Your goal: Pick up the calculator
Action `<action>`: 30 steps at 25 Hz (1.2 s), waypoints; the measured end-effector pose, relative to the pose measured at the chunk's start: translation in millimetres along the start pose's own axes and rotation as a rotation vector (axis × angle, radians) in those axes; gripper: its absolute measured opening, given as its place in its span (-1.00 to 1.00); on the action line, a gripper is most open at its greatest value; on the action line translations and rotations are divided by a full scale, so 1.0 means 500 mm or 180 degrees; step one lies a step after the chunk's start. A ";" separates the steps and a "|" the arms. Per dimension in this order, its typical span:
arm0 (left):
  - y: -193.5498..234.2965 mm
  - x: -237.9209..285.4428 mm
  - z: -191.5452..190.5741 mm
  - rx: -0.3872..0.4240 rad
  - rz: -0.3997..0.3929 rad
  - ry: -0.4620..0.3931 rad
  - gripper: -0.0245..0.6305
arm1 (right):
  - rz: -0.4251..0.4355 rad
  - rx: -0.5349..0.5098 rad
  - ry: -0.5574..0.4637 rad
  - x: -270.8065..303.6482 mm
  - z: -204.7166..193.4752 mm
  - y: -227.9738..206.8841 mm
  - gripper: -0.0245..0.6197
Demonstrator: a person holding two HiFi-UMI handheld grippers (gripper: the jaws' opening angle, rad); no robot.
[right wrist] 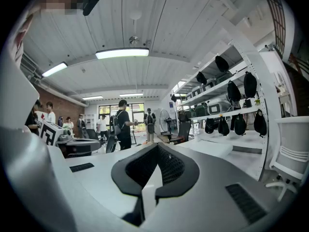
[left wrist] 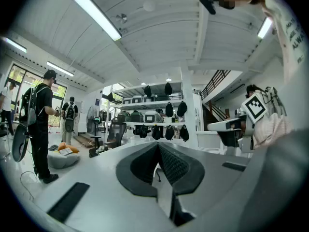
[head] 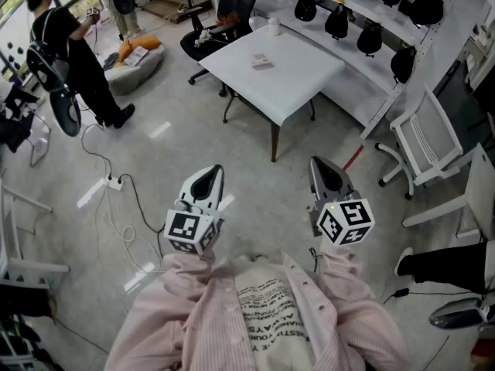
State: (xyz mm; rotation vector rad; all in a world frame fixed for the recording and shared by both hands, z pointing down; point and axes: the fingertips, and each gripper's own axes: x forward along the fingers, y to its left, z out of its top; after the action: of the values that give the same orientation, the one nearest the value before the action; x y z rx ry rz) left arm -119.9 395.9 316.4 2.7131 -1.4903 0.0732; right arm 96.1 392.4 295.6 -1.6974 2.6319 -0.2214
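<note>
The calculator (head: 261, 60), small and flat, lies on a white table (head: 294, 83) far ahead of me in the head view. My left gripper (head: 209, 178) and right gripper (head: 323, 168) are held level close to my body, well short of the table. Both are shut with nothing between the pads. In the left gripper view the left gripper's (left wrist: 158, 146) dark pads meet, and the right gripper (left wrist: 231, 127) shows at the right. In the right gripper view the right gripper's (right wrist: 157, 146) pads meet too. I cannot make out the calculator in either gripper view.
A black office chair (head: 232, 6) stands behind the table and a white chair (head: 421, 149) to its right. Shelves with black bags (head: 371, 37) run along the back right. A person (head: 69, 52) stands at the left. A power strip and cables (head: 114, 182) lie on the floor.
</note>
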 end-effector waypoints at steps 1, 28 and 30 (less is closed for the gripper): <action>-0.002 0.003 -0.001 -0.0002 -0.0005 0.0000 -0.92 | -0.0001 0.0000 -0.0007 0.000 0.000 -0.004 -0.92; -0.020 0.059 -0.037 -0.0172 0.0100 0.0143 -0.92 | 0.0133 0.0384 -0.0026 0.049 -0.033 -0.082 -0.59; -0.016 0.065 -0.043 -0.0186 0.0094 0.0167 -0.92 | 0.0138 0.0384 -0.0029 0.059 -0.036 -0.083 -0.51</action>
State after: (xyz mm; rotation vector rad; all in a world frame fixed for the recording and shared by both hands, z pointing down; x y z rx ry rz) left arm -96.4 374.2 339.8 2.6233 -1.4941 0.0996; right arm 120.0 350.7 320.6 -1.5994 2.5879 -0.3630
